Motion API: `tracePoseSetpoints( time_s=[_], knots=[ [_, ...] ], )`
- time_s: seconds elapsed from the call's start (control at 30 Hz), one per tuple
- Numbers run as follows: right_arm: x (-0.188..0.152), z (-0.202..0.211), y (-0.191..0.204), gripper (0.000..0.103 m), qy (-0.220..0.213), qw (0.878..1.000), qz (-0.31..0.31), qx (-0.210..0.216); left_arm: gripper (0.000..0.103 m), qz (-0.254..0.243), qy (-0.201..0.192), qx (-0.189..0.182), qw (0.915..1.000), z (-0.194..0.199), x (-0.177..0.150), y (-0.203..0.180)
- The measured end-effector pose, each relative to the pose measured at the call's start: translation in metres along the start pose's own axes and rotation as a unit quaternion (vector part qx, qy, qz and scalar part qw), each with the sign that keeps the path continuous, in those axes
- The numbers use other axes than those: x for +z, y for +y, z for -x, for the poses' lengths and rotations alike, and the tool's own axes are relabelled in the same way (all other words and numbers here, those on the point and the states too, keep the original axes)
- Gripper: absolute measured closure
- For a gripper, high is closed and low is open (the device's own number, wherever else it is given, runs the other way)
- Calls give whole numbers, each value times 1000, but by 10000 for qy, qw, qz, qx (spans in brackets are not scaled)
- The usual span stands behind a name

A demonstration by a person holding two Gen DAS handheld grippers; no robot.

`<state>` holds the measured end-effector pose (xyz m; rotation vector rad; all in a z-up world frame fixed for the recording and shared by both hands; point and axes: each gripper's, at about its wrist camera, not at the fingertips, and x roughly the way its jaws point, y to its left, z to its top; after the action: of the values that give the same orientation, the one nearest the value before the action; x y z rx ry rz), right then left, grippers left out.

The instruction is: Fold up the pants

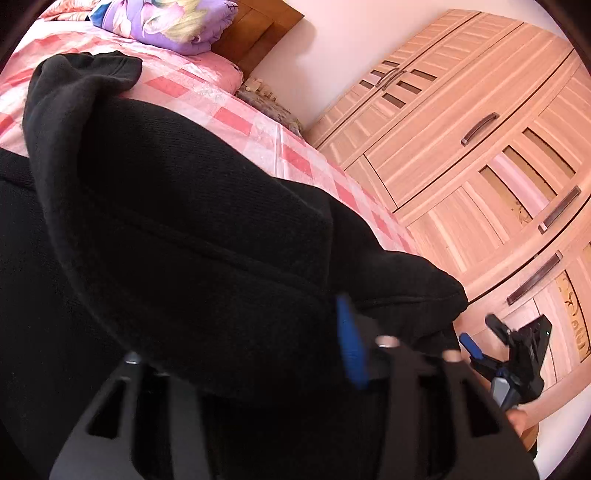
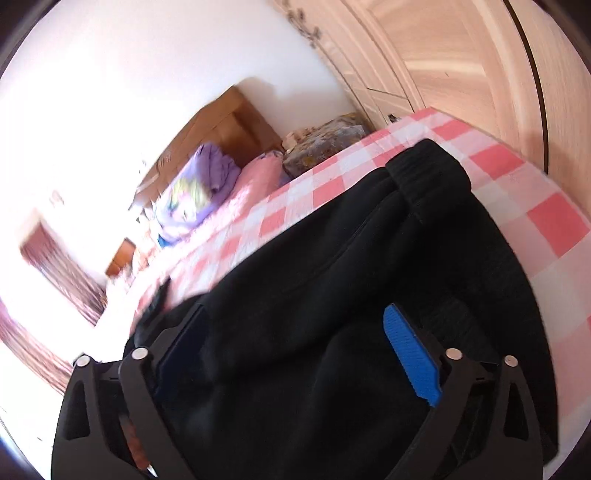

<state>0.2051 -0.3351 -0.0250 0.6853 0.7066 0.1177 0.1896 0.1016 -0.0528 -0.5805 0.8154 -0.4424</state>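
Across the lower and left parts of both wrist views lie the black pants (image 2: 332,295), spread on the pink checked bedspread (image 2: 546,218), and the coming move turns on how their length runs from the tools. Seen from the right wrist, the ribbed waistband (image 2: 428,173) sits at the upper right, close to the bed's edge, and the cloth runs down and left from it, right under the right gripper (image 2: 295,354). That gripper's jaws stand wide, the blue pad (image 2: 410,358) and the dark one apart with cloth beneath them but nothing pinched. From the left wrist, the pants fill the frame's middle and left, with a cuffed end (image 1: 92,70) at the upper left and another fold near the lower right. The left gripper (image 1: 258,350) is partly hidden by the fabric; one blue pad (image 1: 351,339) shows, the other does not, and the gap looks middling, so I judge it parted, not gripping. Both tools are right over the garment, neither clearly nearer. Open bedspread lies toward the purple quilt (image 1: 166,22) at the top, giving room to fold; the wardrobe (image 1: 480,147) side is tight against the bed's edge.
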Motion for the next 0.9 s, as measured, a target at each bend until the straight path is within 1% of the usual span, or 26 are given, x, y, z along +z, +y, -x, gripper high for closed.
tracePoseSetpoints(
  time_s=[0.03, 0.07, 0.1, 0.17, 0.23, 0.27, 0.3, 0.33, 0.37, 0.4, 0.5, 0.57, 0.63, 0.7, 0.73, 0.77, 0.8, 0.83, 0.9],
  knots=[
    [0, -2, -5, 23, 42, 9998, -175, -46, 44, 24, -13, -82, 10000, 3, 0, 2],
    [2, -5, -13, 24, 40, 9992, -402, 46, 44, 81, -25, -186, 9998, 5, 0, 5],
    [1, -1, -20, 25, -4, 9987, -495, 89, 44, 116, -42, -223, 9997, 6, -2, 4],
    [4, -5, -31, 26, -163, 9971, -717, -178, 44, 128, -68, -252, 9996, 9, 1, -1],
    [7, -5, -43, 33, -295, 9955, -895, -19, 43, 92, -62, -229, 9997, 7, 2, -4],
    [8, -6, -45, 37, -323, 9955, -891, -36, 42, 84, -66, -246, 9996, 7, 2, -4],
    [11, -7, -46, 54, -329, 9961, -819, -15, 41, 82, -69, -270, 9996, 6, 3, -6],
    [12, -8, -46, 77, -292, 9965, -775, 87, 41, 96, -79, -305, 9995, 6, 2, -6],
    [11, -6, -45, 85, -309, 9967, -750, 92, 41, 127, -97, -346, 9993, 7, 2, -4],
    [9, 0, -43, 89, -428, 9967, -684, 111, 41, 165, -117, -390, 9990, 6, 3, -3],
    [8, 30, -26, 92, -795, 9955, -442, 272, 40, 322, -203, -511, 9980, 7, 4, -1],
    [5, 51, -17, 93, -1050, 9927, -392, 440, 37, 408, -259, -570, 9972, 9, 5, 0],
    [8, 63, -12, 93, -1196, 9902, -427, 584, 32, 504, -287, -608, 9965, 8, 7, -1],
    [16, 74, -6, 93, -1263, 9887, -396, 710, 32, 683, -266, -573, 9957, 6, 11, -1],
    [21, 79, -4, 93, -1275, 9886, -357, 714, 40, 795, -237, -536, 9951, 4, 14, -2],
    [26, 80, 0, 93, -1273, 9889, -317, 696, 56, 897, -209, -466, 9947, 3, 18, -2],
    [33, 81, 5, 93, -1234, 9895, -298, 691, 88, 919, -163, -390, 9949, 2, 24, -5],
    [38, 80, 9, 93, -1184, 9902, -277, 690, 93, 864, -153, -340, 9956, 3, 33, -12],
    [53, 78, 22, 93, -1106, 9916, -170, 646, 93, 627, -286, -342, 9970, 12, 62, -31]
  ],
)
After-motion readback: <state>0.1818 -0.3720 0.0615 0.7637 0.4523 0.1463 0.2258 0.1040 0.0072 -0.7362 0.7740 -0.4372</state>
